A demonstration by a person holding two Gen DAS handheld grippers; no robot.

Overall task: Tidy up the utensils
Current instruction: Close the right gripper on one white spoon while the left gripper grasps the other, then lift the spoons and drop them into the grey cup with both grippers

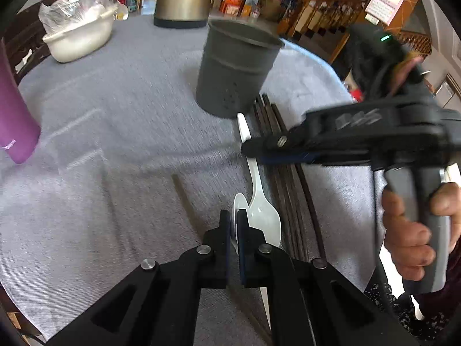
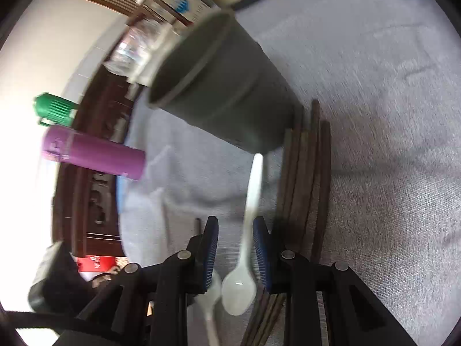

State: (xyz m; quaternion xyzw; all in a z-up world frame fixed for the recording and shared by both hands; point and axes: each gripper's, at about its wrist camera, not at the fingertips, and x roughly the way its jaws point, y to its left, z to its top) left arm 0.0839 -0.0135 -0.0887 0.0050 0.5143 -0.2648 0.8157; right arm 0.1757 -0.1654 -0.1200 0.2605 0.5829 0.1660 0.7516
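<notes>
A grey perforated utensil cup [image 1: 236, 69] stands on the grey tablecloth; it also shows in the right wrist view [image 2: 227, 92]. Two white plastic spoons lie in front of it. My left gripper [image 1: 234, 219] is shut on the bowl of one white spoon [image 1: 239, 204]. The other white spoon [image 1: 259, 190] lies beside it; in the right wrist view this spoon [image 2: 250, 201] runs between the fingers of my right gripper [image 2: 234, 230], which is open around its handle. Several dark chopsticks [image 1: 285, 184] lie to the right, also seen in the right wrist view [image 2: 305, 178].
A purple flask [image 1: 14, 115] stands at the left, also in the right wrist view [image 2: 95, 155]. A white lidded bowl in plastic [image 1: 77, 31] and a gold kettle [image 1: 184, 0] stand at the back. One loose chopstick [image 1: 187, 201] lies left of the spoons.
</notes>
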